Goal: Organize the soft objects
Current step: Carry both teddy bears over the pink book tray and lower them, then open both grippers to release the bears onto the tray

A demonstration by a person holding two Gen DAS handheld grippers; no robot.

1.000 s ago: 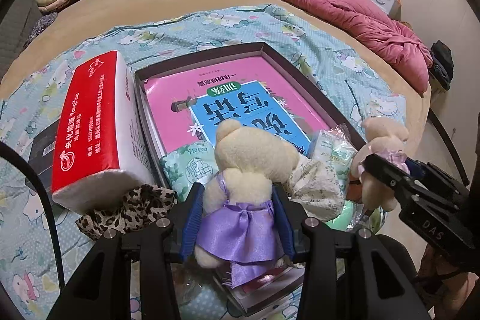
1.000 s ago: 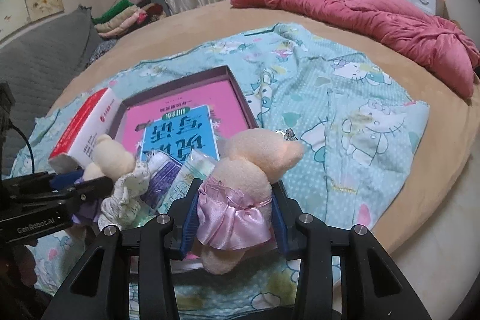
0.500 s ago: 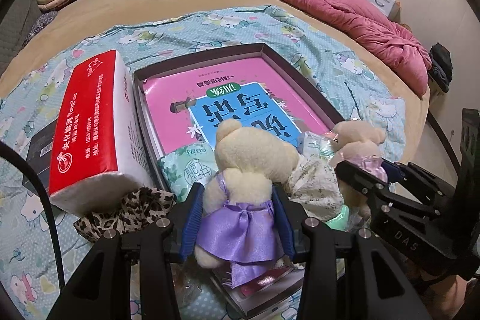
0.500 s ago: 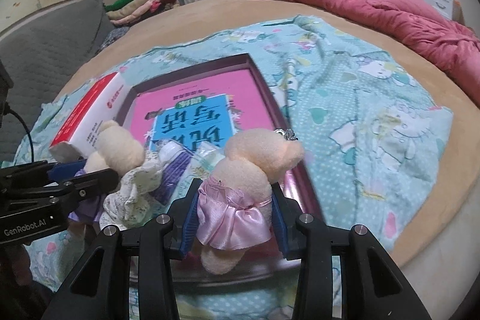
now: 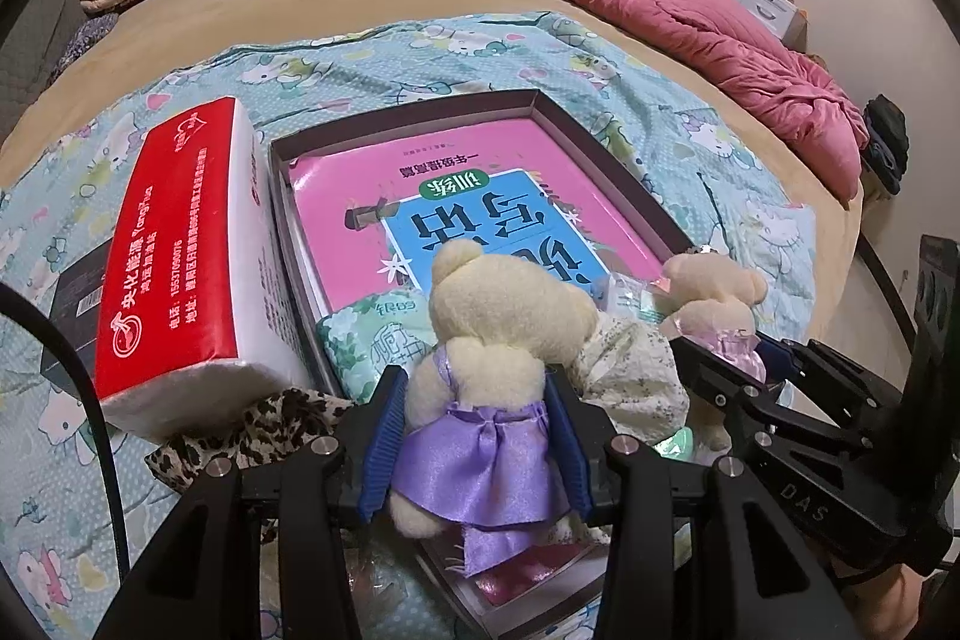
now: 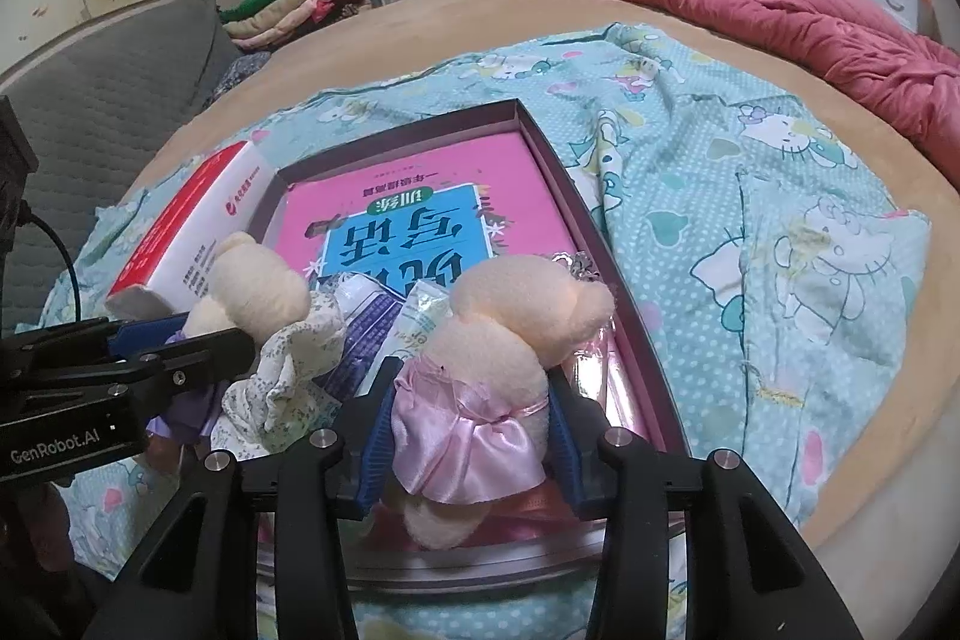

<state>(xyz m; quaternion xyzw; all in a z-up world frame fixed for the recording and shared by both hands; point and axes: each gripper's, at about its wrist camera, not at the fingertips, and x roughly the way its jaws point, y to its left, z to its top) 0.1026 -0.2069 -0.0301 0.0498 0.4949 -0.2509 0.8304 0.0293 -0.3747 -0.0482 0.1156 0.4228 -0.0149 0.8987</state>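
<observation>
Two plush bears were held over the near end of one shallow box (image 5: 606, 148). The left tongs (image 5: 474, 436) pinched the cream bear in shiny purple satin (image 5: 492, 352); the right tongs (image 6: 468, 436) pinched the peach bear in pink satin (image 6: 492, 340). One floral cloth (image 6: 288, 370) lay crumpled between them.

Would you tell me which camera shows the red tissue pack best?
The left wrist view: the red tissue pack lies large and unobstructed, its printed top readable. The right wrist view shows it smaller, partly hidden behind the purple-dressed bear.
</observation>
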